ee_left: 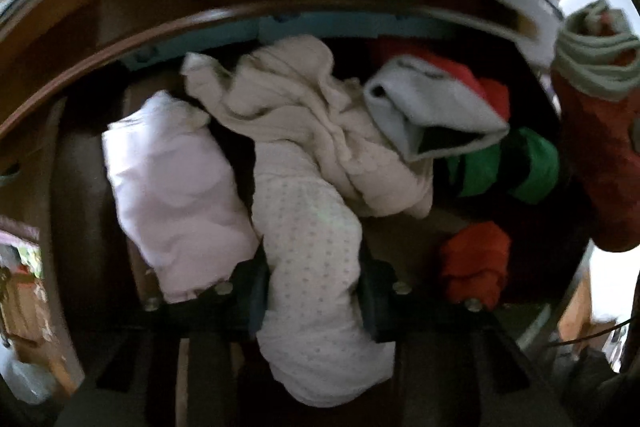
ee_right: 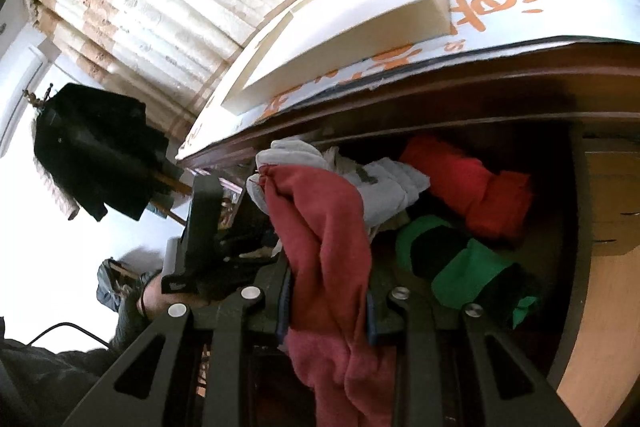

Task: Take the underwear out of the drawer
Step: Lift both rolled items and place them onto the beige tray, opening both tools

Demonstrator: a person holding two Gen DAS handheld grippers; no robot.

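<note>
The wooden drawer (ee_left: 80,187) lies below me, full of folded underwear. My left gripper (ee_left: 316,291) points down into it, its pads pinching a white piece of underwear with small dots (ee_left: 312,227) that bulges above and below the jaws. Beside it lie a lilac piece (ee_left: 176,195) and a crumpled cream piece (ee_left: 288,99). My right gripper (ee_right: 328,303) is shut on dark red underwear with a grey waistband (ee_right: 320,227), held up above the drawer (ee_right: 580,227). The same red piece (ee_left: 600,147) hangs at the right edge of the left wrist view.
More pieces fill the drawer's right side: a grey-and-red one (ee_left: 432,107), a green one (ee_right: 460,267), a red one (ee_right: 472,183), an orange-red one (ee_left: 476,263). A white box (ee_right: 348,27) sits on the dresser top. A black coat (ee_right: 92,147) hangs at the left, before a curtain.
</note>
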